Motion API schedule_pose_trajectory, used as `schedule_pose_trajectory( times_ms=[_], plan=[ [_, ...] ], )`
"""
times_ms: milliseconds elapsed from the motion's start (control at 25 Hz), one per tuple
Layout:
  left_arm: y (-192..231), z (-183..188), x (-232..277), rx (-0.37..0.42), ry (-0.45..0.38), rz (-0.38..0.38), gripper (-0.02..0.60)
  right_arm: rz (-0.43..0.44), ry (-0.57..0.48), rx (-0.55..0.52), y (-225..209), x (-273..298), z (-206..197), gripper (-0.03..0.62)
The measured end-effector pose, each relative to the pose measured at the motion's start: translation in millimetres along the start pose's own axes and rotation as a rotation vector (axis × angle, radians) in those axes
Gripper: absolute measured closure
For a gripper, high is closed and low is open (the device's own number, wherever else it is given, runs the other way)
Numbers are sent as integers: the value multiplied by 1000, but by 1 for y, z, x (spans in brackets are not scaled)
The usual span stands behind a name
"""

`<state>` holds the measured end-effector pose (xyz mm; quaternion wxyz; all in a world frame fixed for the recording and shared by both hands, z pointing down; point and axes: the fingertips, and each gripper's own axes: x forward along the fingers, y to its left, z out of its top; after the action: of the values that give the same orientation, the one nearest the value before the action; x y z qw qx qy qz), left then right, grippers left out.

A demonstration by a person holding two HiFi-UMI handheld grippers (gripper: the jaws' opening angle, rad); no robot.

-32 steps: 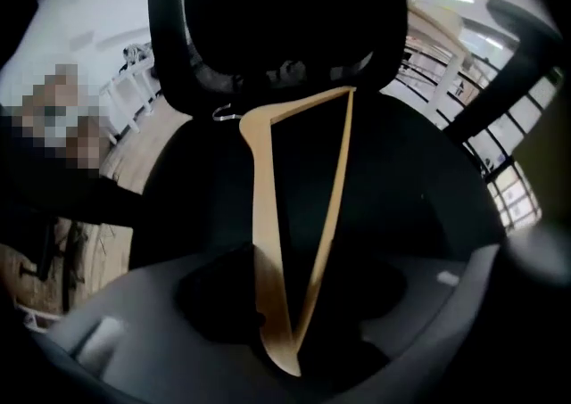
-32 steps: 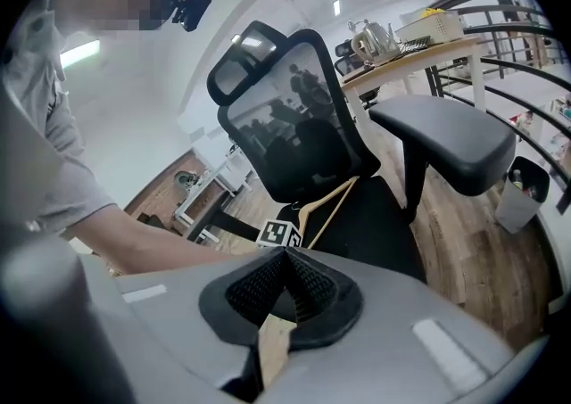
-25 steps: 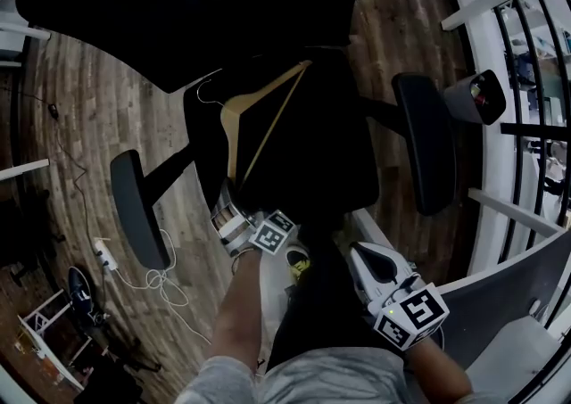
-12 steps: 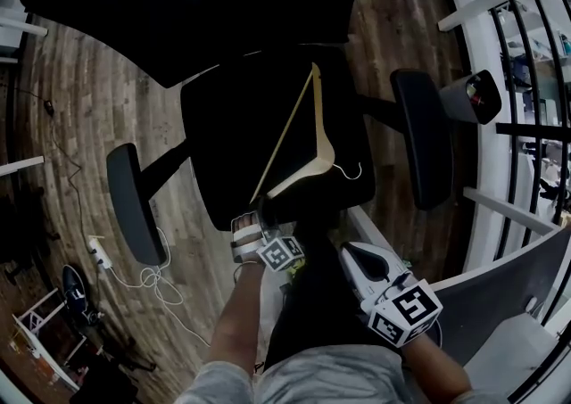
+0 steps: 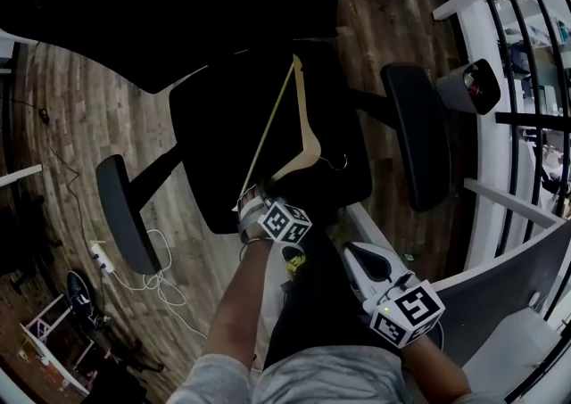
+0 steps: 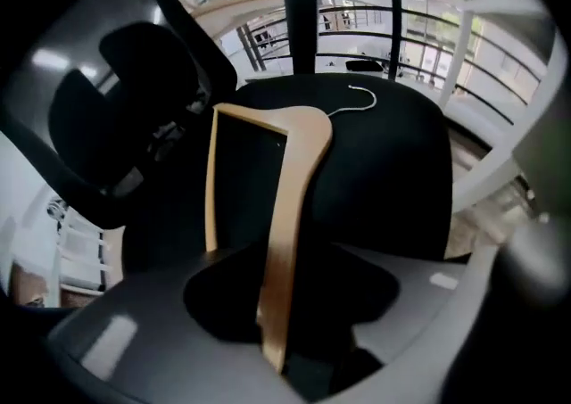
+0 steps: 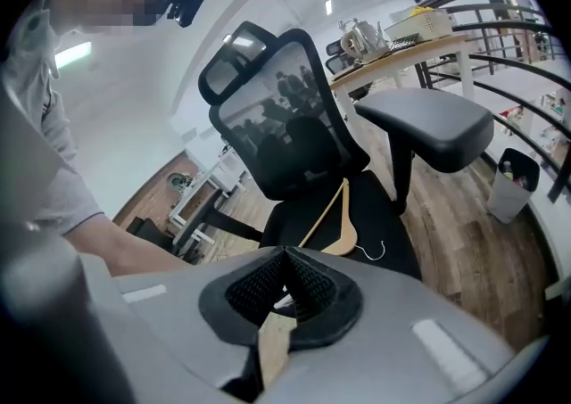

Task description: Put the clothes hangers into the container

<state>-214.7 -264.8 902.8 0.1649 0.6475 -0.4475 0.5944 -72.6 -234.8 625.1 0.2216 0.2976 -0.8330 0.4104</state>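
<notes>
A wooden clothes hanger (image 5: 299,139) lies on the black office-chair seat (image 5: 223,126), its wire hook (image 5: 335,161) pointing right. My left gripper (image 5: 256,206) is at the seat's near edge, aimed steeply down. In the left gripper view one arm of the hanger (image 6: 285,206) runs from between the jaws up across the seat. The jaws have just been opening and stand apart around the arm's end, with the pads off it. My right gripper (image 5: 352,255) hangs over the person's lap, shut and empty. The right gripper view shows the hanger (image 7: 337,224) beyond the closed jaws.
Two chair armrests (image 5: 415,148) (image 5: 120,210) flank the seat, and the mesh backrest (image 7: 277,126) rises behind it. A small grey bin (image 5: 468,90) stands on the wooden floor at the right by white railings (image 5: 500,45). A cable and power strip (image 5: 103,259) lie at the left.
The hanger has swung over from the seat's left, hook left, to the middle, hook right, and has come down onto the seat. The left gripper followed it. The right gripper stayed still.
</notes>
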Motion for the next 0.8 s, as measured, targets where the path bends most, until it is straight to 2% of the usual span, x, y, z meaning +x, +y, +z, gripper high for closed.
schedule_pose_trajectory(
  times_ms=[80,200,280,320,440,680,800],
  plan=[
    [-4,-2,6,-28,37,-105,394,-4,-3,14,-5,0,0,595],
    [-6,0,14,-56,106,-265,399,-4,-8,23,-11,2,1,595],
    [-6,4,12,-78,135,-335,407,0,-7,21,-10,1,2,595],
    [-6,7,9,-97,125,-347,419,3,-7,20,-7,1,3,595],
    [1,7,-11,-151,36,-298,494,19,-26,19,3,-2,7,595],
    [36,3,-71,-392,-98,-206,499,3,-81,42,5,-21,15,595],
    [59,2,-105,-433,-144,-165,499,-6,-108,64,3,-27,23,595]
  ],
)
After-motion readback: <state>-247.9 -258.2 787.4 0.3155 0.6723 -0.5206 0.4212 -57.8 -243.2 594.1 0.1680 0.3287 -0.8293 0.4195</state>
